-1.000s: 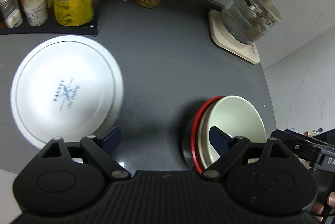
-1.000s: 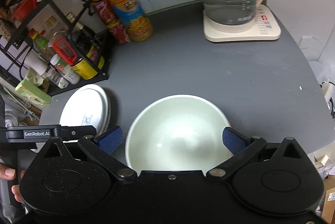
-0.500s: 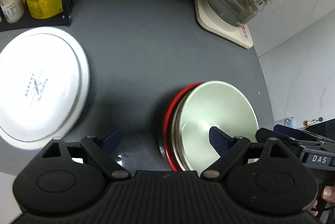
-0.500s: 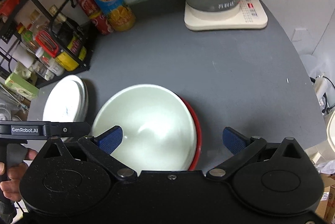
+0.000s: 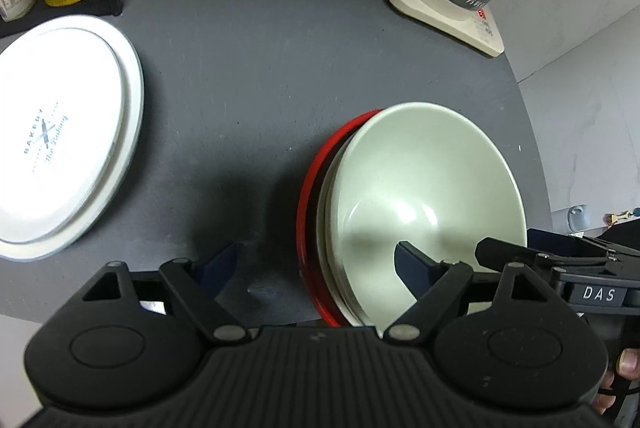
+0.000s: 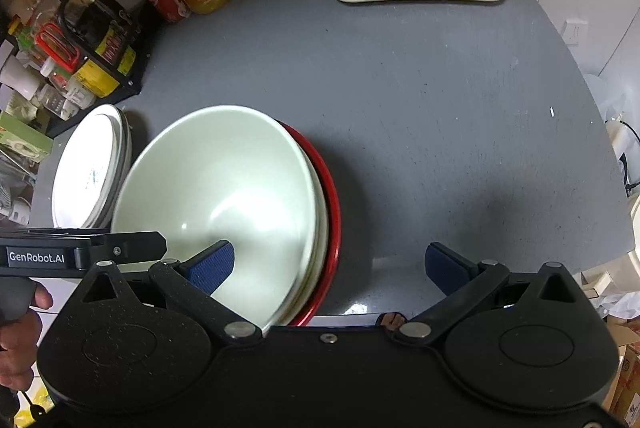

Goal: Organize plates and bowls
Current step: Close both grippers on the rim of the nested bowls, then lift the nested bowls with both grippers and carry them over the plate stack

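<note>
The pale green bowl point(image 6: 224, 195) sits nested on the red bowl point(image 6: 330, 203) near the table's front edge. White plates point(image 5: 60, 155) are piled beside them. Both the left gripper point(image 5: 316, 264) and right gripper point(image 6: 328, 264) gape wide, holding nothing. The sorting looks nearly finished.

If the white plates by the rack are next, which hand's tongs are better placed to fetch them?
Left. The white plates lie just to the side of the open left tongs, with only table between. From the open right tongs, the bowl stack stands in the way.
</note>
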`<state>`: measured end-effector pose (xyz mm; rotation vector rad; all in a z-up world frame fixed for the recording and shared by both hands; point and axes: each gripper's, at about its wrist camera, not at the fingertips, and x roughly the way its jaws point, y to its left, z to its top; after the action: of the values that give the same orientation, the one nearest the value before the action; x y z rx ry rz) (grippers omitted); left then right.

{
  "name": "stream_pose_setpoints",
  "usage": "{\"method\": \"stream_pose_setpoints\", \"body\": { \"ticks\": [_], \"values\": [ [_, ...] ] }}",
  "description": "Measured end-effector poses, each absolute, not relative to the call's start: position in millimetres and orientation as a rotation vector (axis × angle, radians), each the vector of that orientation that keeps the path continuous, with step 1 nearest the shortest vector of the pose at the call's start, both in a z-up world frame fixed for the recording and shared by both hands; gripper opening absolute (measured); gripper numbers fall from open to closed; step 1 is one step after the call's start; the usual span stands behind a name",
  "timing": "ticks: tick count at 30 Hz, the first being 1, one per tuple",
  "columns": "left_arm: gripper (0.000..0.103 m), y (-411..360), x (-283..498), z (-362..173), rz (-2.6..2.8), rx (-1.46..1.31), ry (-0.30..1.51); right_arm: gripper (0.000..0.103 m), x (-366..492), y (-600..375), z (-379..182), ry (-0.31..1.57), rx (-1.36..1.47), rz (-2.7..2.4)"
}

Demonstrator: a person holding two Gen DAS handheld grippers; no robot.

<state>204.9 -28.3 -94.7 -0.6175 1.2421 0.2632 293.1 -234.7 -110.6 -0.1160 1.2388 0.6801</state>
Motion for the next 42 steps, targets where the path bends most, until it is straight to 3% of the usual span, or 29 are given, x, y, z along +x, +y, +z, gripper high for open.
{"method": "stream_pose_setpoints", "body": {
  "ticks": [10, 20, 31, 33, 42],
  "values": [
    [0.066, -36, 213, -114, 0.309, -0.648, 1.274, 0.101, 301, -226, -127, 1.271, -0.142, 0.704],
    [0.043, -32, 208, -133, 0.343, -0.761, 1.282, 0.077, 311, -224, -140, 1.329, -0.112, 0.746],
    [0.038, -22, 203, -139, 0.352, -0.875, 1.242, 0.051, 323, -223, -150, 1.390, -0.055, 0.797],
    [0.036, -19, 200, -139, 0.352, -0.892, 1.239, 0.040, 325, -221, -151, 1.400, -0.029, 0.818],
    [0.031, -9, 193, -129, 0.361, -0.902, 1.214, 0.033, 329, -217, -145, 1.415, 0.017, 0.826]
  ]
}}
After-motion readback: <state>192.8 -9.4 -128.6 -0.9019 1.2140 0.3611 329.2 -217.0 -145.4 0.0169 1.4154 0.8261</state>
